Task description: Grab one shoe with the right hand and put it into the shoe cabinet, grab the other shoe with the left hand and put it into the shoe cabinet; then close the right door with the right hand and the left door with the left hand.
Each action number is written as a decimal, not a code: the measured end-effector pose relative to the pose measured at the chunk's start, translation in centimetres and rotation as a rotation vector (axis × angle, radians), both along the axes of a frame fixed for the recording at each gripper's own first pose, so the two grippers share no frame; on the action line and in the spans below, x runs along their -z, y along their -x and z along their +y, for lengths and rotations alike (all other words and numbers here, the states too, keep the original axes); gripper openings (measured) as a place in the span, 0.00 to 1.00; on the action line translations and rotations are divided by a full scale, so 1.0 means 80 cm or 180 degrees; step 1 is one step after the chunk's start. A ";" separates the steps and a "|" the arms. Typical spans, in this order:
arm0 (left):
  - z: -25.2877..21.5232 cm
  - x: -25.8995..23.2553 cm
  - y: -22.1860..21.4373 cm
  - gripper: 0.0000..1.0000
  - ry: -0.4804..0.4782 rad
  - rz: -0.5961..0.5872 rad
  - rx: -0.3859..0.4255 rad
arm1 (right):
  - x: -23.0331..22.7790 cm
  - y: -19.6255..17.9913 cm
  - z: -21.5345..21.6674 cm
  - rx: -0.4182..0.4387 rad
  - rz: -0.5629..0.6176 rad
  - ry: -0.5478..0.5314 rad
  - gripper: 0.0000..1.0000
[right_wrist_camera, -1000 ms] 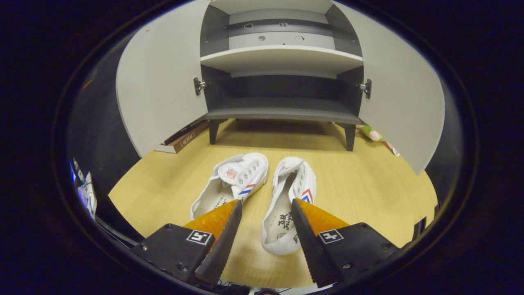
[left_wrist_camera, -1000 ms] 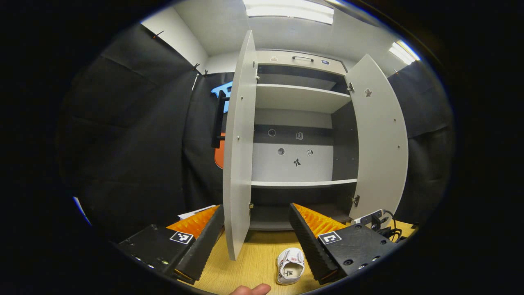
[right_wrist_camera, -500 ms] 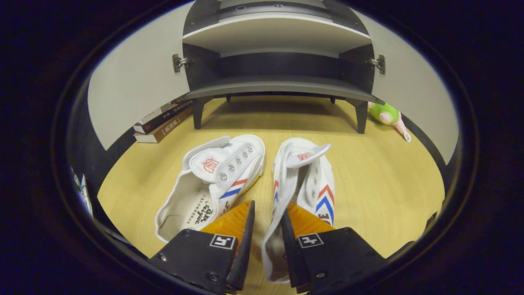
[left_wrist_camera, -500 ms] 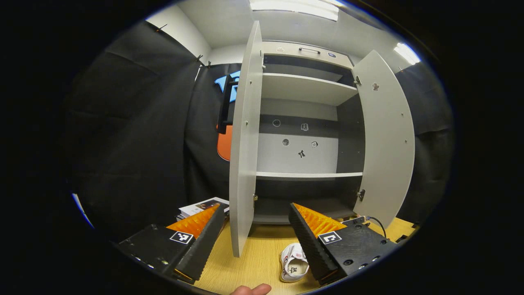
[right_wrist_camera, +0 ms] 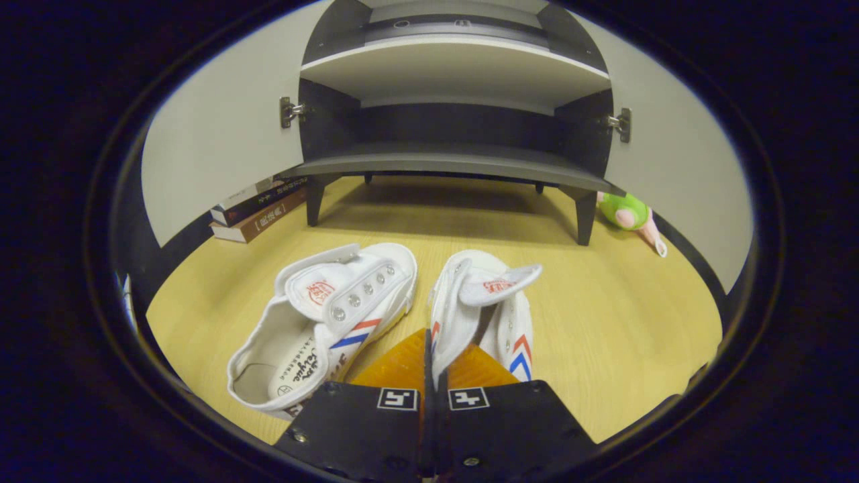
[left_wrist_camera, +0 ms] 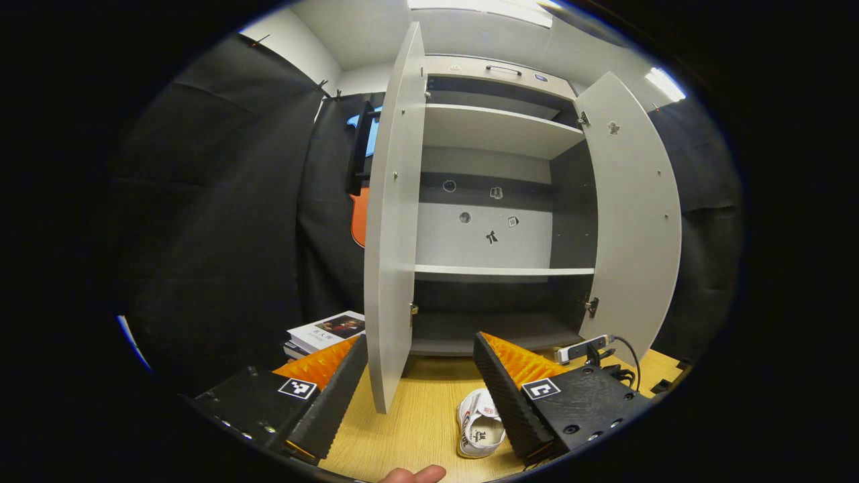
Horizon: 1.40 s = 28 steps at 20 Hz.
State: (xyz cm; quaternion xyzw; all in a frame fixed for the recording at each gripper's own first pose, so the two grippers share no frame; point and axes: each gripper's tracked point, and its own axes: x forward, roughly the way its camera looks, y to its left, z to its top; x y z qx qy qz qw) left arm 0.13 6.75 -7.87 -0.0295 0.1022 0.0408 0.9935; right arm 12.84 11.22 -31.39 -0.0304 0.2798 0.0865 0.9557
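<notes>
Now right tool (right_wrist_camera: 430,355) pinched tight on right shoe (right_wrist_camera: 480,302) side wall, on table (right_wrist_camera: 604,322). Lift level, clear bottom shelf (right_wrist_camera: 449,164) lip. Left tool (left_wrist_camera: 419,376) wide open, empty.

Stacked books (right_wrist_camera: 258,213) left of the cabinet, green plush toy (right_wrist_camera: 624,213) right.

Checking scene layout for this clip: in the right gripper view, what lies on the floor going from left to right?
Stack of books → left shoe → right shoe, its side wall pinched in the right gripper → green plush toy.
</notes>
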 end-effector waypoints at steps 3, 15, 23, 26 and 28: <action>-0.006 0.004 0.000 0.95 0.0005 0.0003 0.0021 | -0.034 0.007 -0.011 -0.0041 -0.0155 -0.0005 0.04; -0.074 -0.004 -0.016 0.95 0.0130 -0.0101 0.0307 | -0.290 0.010 -0.048 -0.0170 -0.0976 -0.0116 0.04; -0.096 -0.003 -0.018 0.95 0.0076 -0.0100 0.0420 | -0.451 -0.133 -0.050 -0.0247 -0.1340 -0.0072 0.04; -0.100 0.002 -0.020 0.95 0.0111 -0.0082 0.0414 | -0.487 -0.190 -0.040 -0.0246 -0.1281 0.0004 0.04; -0.107 0.006 -0.019 0.95 0.0175 -0.0051 0.0439 | -0.498 -0.229 -0.034 -0.0233 -0.1185 0.0005 0.04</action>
